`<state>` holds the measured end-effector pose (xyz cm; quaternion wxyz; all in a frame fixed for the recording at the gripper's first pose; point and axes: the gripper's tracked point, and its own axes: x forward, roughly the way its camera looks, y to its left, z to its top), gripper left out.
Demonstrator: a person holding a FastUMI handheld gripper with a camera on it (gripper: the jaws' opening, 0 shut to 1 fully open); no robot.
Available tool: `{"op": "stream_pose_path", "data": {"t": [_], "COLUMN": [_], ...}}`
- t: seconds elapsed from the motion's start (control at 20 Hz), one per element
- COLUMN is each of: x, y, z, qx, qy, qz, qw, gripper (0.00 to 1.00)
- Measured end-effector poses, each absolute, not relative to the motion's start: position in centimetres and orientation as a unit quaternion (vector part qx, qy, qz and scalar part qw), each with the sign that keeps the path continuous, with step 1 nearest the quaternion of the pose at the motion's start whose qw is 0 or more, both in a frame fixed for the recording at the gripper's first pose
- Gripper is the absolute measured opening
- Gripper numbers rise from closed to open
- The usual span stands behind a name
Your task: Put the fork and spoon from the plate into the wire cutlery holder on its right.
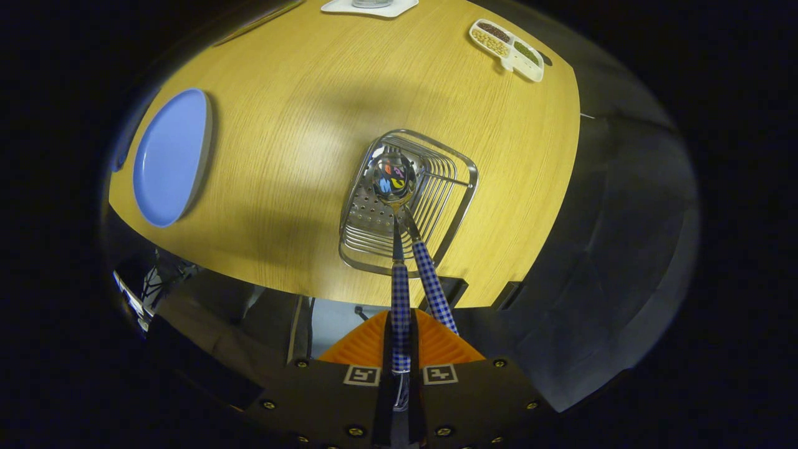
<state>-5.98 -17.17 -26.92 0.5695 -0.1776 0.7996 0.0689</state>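
Spoon (394, 178): checked handle pinched between my closed fingers (436, 342), bowl hanging over the wire cutlery holder (458, 187); a second checked handle, probably the fork (430, 280), leans out of the holder just beside it; blue plate (168, 156) bare, well left on the wooden table (299, 93); advice: I lower straight, bowl inside the rim, before I release.

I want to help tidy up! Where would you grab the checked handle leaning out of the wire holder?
Take the leaning handle by its free checked end, from above. That end sticks out past the wire holder rim, while its head is hidden inside. The gripper is busy, shut on the spoon right beside it.
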Motion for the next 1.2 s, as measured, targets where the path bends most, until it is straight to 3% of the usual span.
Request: {"op": "stream_pose_path", "data": {"t": [0.1, 0.2, 0.3, 0.45, 0.7, 0.95, 1.2], "x": [-5.8, -5.9, -6.1, -5.8, -6.3, -5.2, -5.5], "y": [-17.5, -17.5, -16.9, -17.0, -15.0, -11.7, -6.2], "z": [-26.5, -26.3, -25.8, -24.7, -23.2, -19.9, -18.8], "qx": [-0.180, -0.174, -0.157, -0.152, -0.122, -0.087, -0.035], "qy": [0.798, 0.792, 0.786, 0.762, 0.728, 0.643, 0.575], "qz": [0.068, 0.068, 0.070, 0.072, 0.070, 0.059, 0.078], "qw": [0.572, 0.581, 0.593, 0.626, 0.671, 0.758, 0.813], "gripper": [0.18, 0.18, 0.30, 0.99, 0.97, 0.97, 0.97]}}
